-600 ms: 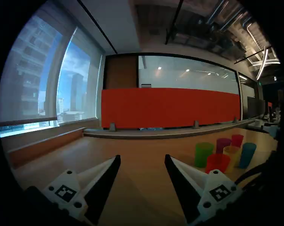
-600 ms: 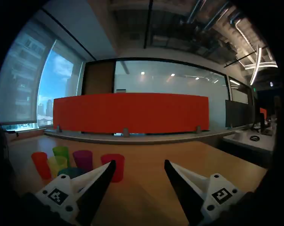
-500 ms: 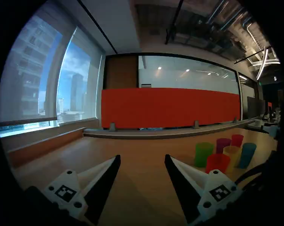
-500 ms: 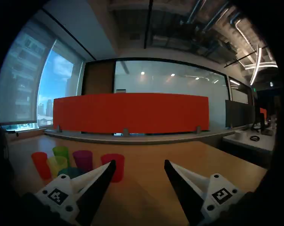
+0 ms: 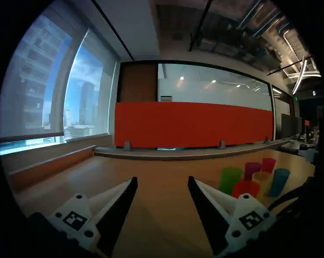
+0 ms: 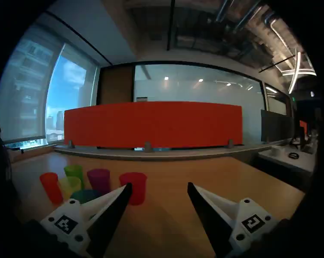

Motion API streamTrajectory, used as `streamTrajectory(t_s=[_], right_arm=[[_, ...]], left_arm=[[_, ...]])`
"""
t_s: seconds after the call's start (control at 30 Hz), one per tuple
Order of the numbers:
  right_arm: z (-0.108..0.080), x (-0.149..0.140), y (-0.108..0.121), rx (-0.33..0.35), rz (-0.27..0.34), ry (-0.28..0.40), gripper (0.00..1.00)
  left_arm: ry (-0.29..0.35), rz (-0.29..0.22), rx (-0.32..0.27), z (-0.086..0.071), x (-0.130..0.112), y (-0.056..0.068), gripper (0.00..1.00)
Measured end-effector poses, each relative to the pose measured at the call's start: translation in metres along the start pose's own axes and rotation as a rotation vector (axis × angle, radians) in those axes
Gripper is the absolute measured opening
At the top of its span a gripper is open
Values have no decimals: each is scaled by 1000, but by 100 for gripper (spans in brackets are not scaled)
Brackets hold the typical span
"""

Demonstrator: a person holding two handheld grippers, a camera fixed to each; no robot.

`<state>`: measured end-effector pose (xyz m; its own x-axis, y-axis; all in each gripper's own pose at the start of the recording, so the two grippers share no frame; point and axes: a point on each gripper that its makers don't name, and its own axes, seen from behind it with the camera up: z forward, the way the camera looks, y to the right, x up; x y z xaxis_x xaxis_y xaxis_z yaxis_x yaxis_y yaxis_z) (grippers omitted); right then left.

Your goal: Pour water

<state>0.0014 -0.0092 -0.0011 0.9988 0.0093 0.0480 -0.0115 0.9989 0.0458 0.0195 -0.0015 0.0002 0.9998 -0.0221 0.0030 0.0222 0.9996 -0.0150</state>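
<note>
Left gripper (image 5: 162,178) and right gripper (image 6: 158,185) both hover over the wooden table (image 5: 97,172), fingers spread wide with nothing between them. The bunch of coloured cups (image 5: 246,187) sits lower right in the left gripper view and lower left in the right gripper view, well clear of both.

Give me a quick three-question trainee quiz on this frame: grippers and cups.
1. True or false: the right gripper is shut on the red cup.
2. How many cups stand on the table?
3. In the left gripper view, where do the cups lie relative to the left gripper? A: to its left. B: between its fingers. C: to its right.

Key: 1 false, it is open and holds nothing; 2 six; 3 C.
</note>
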Motion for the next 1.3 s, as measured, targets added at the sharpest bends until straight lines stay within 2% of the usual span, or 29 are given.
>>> streamTrajectory(t_s=[0.17,0.37,0.57,0.87,0.97,1.17,1.3], right_arm=[[0,27,-4,23,-5,-2,99],[2,71,-7,49,-19,2,99],[5,110,-15,91,-6,-2,99],[9,159,-31,172,24,-19,99],[10,169,-34,182,13,-22,99],[10,168,-40,208,-4,-37,99],[11,163,-49,248,-15,-54,99]], left_arm=[[-2,-4,-18,0,24,0,86],[-10,22,-52,3,56,5,86],[-29,31,-87,9,86,11,86],[-54,16,-151,22,127,19,86],[-68,16,-178,25,134,23,86],[-82,15,-244,27,143,37,86],[-79,11,-321,24,147,53,86]])
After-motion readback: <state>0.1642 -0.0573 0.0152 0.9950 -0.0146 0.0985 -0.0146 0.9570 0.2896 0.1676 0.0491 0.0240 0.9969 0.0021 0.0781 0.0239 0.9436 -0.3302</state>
